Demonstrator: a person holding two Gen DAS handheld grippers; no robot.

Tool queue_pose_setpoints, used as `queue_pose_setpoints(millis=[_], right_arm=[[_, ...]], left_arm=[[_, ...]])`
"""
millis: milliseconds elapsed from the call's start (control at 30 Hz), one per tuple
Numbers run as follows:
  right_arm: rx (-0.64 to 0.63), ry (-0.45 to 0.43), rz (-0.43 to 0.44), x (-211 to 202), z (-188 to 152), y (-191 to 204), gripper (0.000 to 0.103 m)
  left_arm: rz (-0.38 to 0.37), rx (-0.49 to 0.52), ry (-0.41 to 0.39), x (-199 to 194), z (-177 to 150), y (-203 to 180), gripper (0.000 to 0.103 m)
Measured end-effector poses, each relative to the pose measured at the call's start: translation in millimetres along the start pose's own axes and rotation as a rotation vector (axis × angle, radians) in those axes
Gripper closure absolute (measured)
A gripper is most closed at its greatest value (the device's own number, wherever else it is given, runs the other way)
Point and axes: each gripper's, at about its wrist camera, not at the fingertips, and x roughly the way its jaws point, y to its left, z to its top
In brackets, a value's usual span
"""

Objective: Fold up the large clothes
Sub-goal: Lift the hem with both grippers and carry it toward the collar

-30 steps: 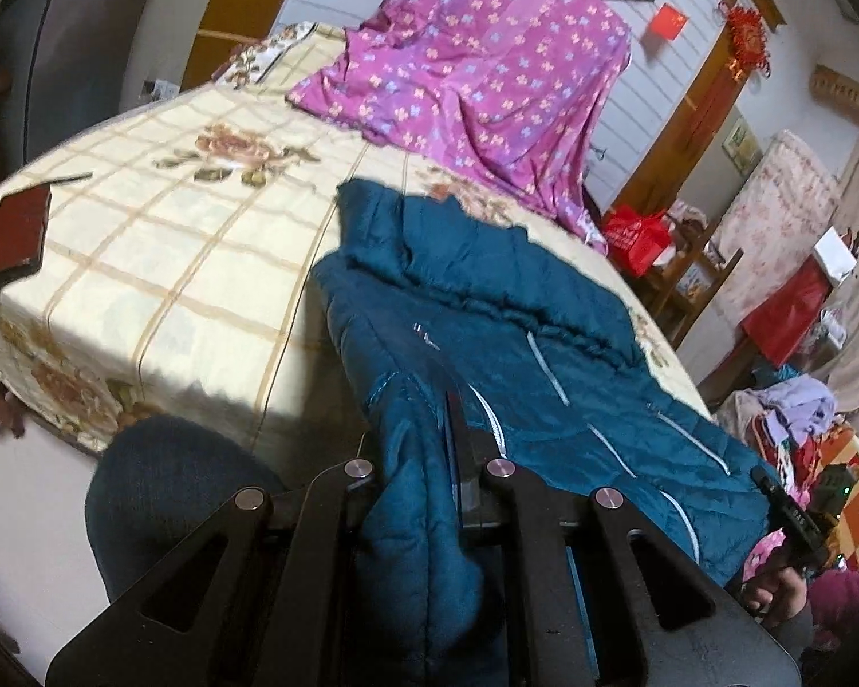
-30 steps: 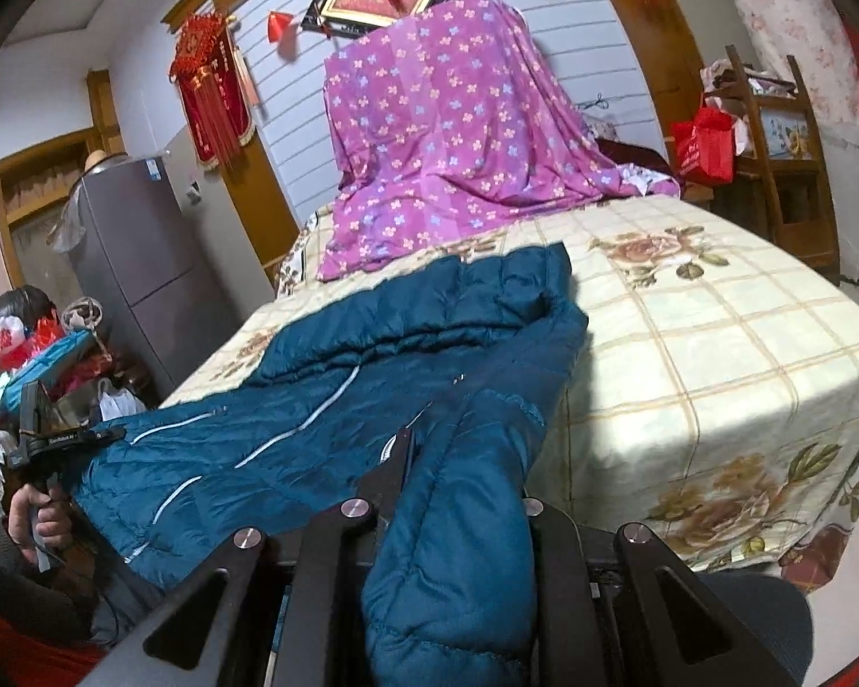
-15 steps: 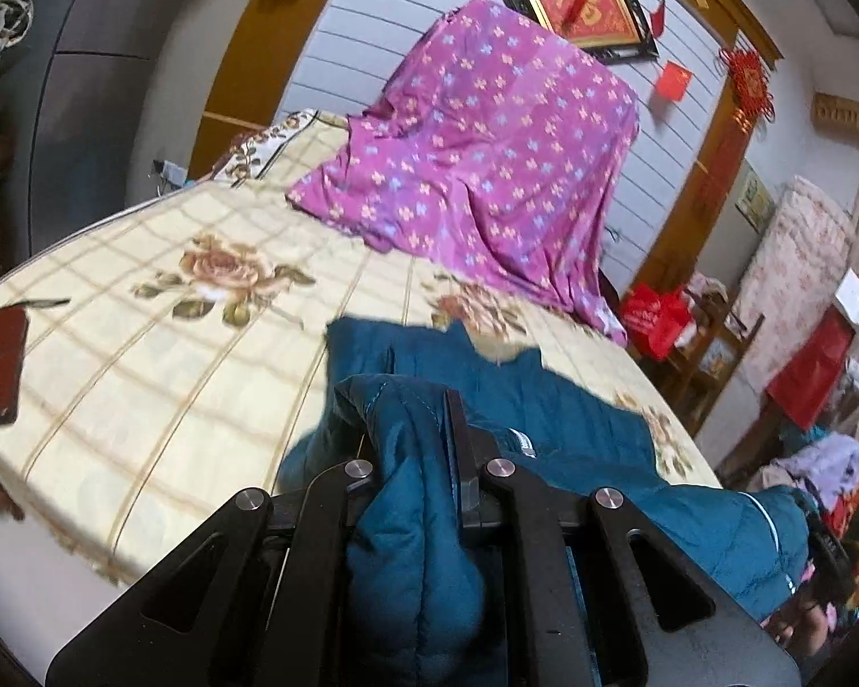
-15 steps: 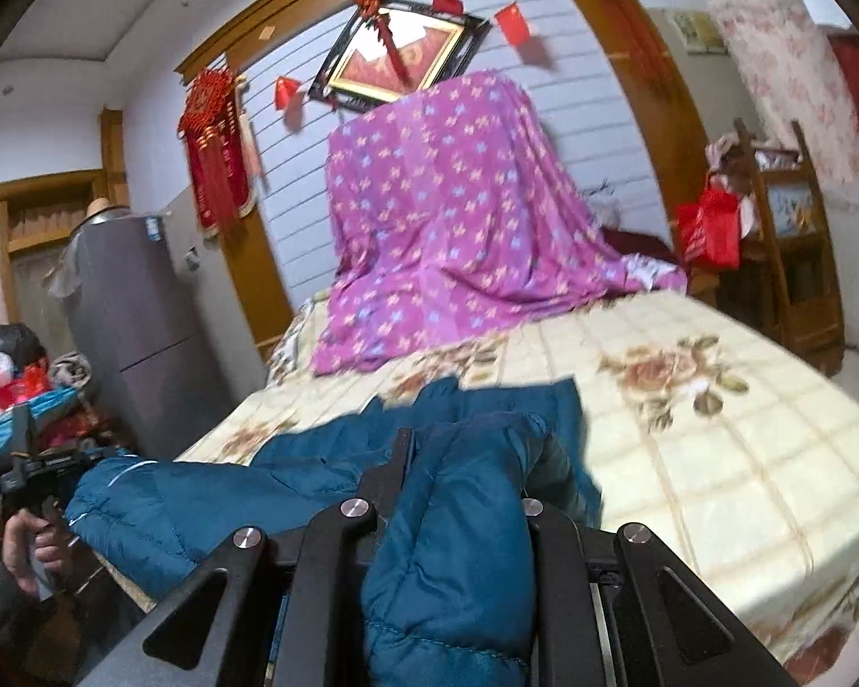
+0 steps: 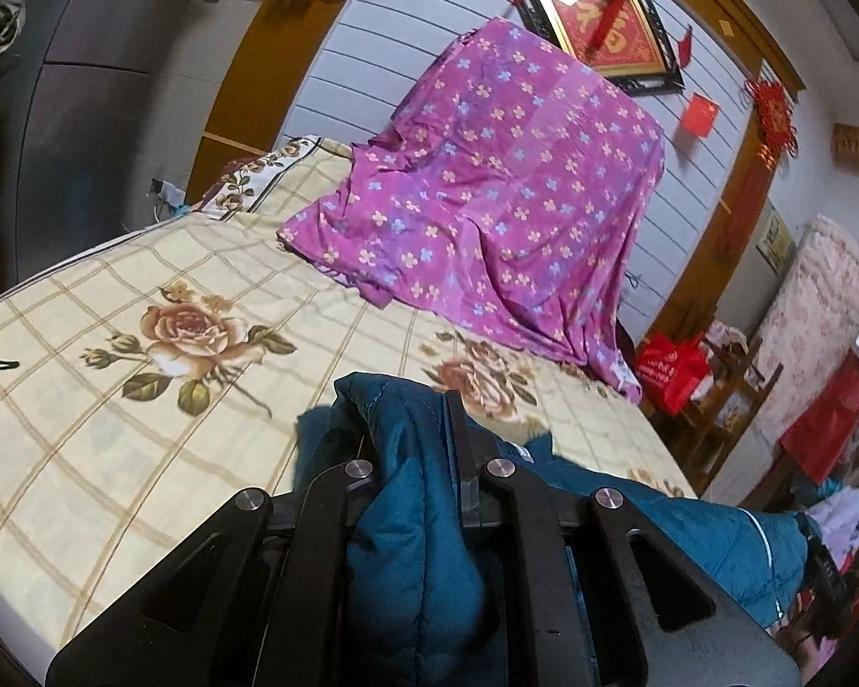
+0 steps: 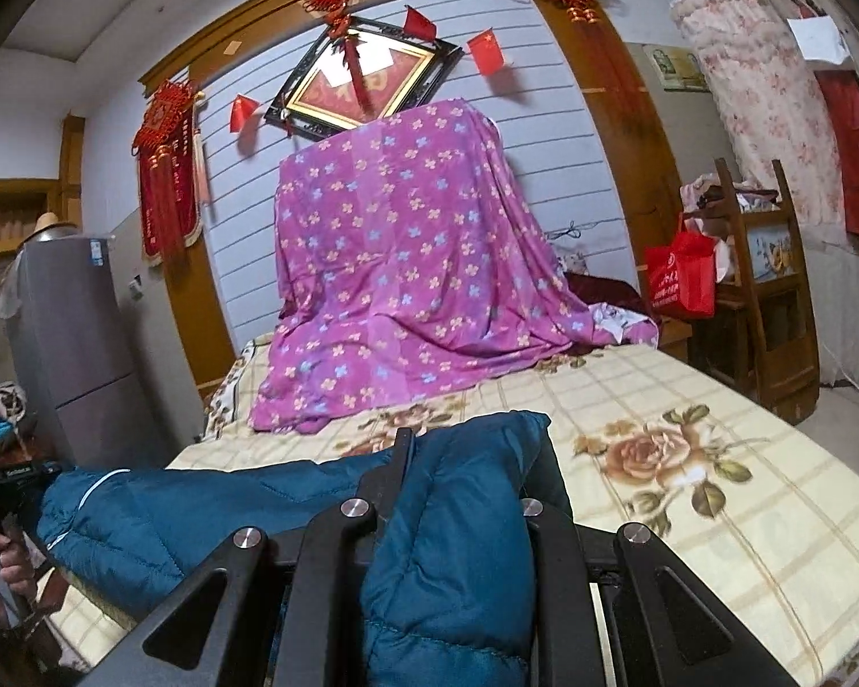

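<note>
The left tool [image 5: 415,429] is clamped on a bunched fold of the teal quilted jacket [image 5: 418,544]; the right tool [image 6: 469,458] pinches another. The jacket hangs between them over the bed [image 6: 716,515]. It looks light, puffy and slippery, so thick seam edges seem the safest hold.

Right tongs [image 6: 464,458] clamping teal quilted jacket [image 6: 458,544], rose-print bed [image 6: 716,515], purple drape [image 6: 406,263]

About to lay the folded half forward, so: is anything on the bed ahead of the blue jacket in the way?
Nothing visible on the floral bedspread just ahead of the blue jacket. The purple flowered cloth only covers the far end, apart from the jacket.
</note>
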Motion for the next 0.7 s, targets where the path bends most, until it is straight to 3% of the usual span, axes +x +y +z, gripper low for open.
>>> queue_pose_setpoints(millis=[267, 567, 700], right_arm=[[0.068, 0.007, -0.056, 92, 14, -8, 0.087], [0.103, 0.120, -0.112, 202, -21, -36, 0.087], [0.102, 0.169, -0.108, 231, -29, -45, 0.087]], left_arm=[[0.067, -0.043, 0.013, 89, 16, -5, 0.095], [0.186, -0.032, 0.087, 207, -19, 13, 0.095], [0.201, -0.076, 0.175, 247, -29, 29, 0.094]])
